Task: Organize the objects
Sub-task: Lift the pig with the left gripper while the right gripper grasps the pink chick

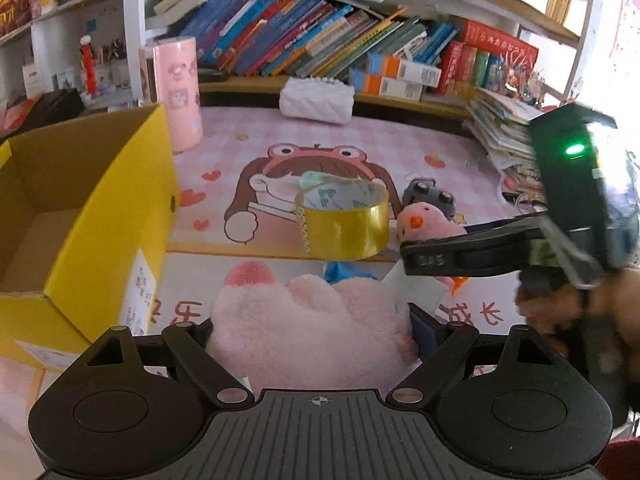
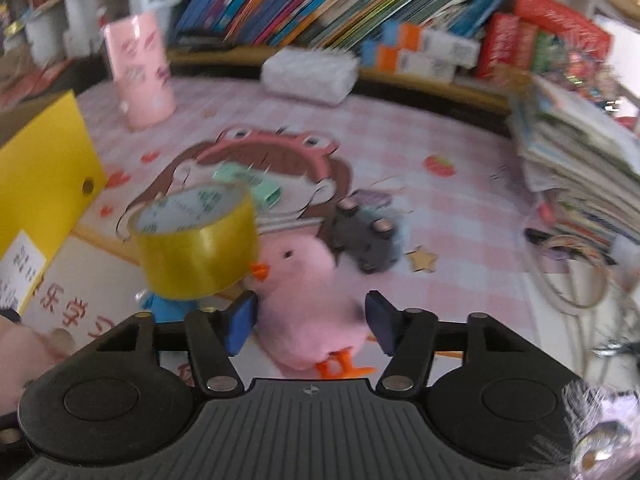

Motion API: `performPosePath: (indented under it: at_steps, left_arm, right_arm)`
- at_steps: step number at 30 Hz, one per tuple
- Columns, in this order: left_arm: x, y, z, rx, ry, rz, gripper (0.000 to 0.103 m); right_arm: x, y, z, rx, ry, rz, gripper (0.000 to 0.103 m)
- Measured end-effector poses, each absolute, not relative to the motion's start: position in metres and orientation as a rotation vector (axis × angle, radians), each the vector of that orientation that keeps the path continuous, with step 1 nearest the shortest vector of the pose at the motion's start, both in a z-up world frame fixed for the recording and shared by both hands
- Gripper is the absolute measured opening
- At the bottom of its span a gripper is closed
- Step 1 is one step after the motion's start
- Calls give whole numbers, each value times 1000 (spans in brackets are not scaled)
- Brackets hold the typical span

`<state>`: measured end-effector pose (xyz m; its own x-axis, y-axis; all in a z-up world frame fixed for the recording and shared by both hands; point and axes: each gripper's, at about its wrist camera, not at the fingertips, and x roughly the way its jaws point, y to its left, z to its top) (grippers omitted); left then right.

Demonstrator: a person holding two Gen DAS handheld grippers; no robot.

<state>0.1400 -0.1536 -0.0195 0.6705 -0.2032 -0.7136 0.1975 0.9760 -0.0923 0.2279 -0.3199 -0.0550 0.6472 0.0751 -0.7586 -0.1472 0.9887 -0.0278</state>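
Note:
My left gripper [image 1: 316,332] is shut on a fluffy pink plush [image 1: 308,332], held low over the pink desk mat [image 1: 400,148], right of the open yellow box [image 1: 92,216]. My right gripper [image 2: 310,320] is open, its blue pads either side of a pink plush chick [image 2: 312,300] with orange beak and feet; contact cannot be told. It also shows in the left wrist view [image 1: 404,252], reaching in from the right beside the chick [image 1: 428,224]. A yellow tape roll [image 1: 344,220] [image 2: 196,248] stands left of the chick. A grey toy [image 2: 368,240] lies behind it.
A pink cylinder [image 1: 176,92] stands behind the box [image 2: 44,184]. A white quilted pouch [image 1: 316,100] lies at the back by the bookshelf [image 1: 320,32]. A stack of books and papers [image 2: 576,168] fills the right side. A blue object [image 2: 168,308] lies under the tape.

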Motion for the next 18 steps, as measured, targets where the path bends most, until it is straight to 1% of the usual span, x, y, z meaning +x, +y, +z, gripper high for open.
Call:
performPosePath:
  at_steps: [2, 4, 7, 13, 18]
  left_arm:
    - [137, -152, -16, -11, 789, -232, 88]
    - [134, -148, -13, -19, 775, -235, 88]
    - [131, -143, -7, -38, 753, -236, 88]
    - [123, -131, 2, -86, 708, -257, 88]
    - [112, -119, 2, -96, 701, -311, 88]
  right_arm:
    - [231, -319, -58, -107, 861, 118, 52]
    - [231, -321, -59, -108, 850, 111, 49]
    - [223, -327, -50, -97, 812, 57, 49]
    - [189, -335, -7, 13, 697, -31, 49]
    - [158, -321, 10, 67, 686, -57, 49]
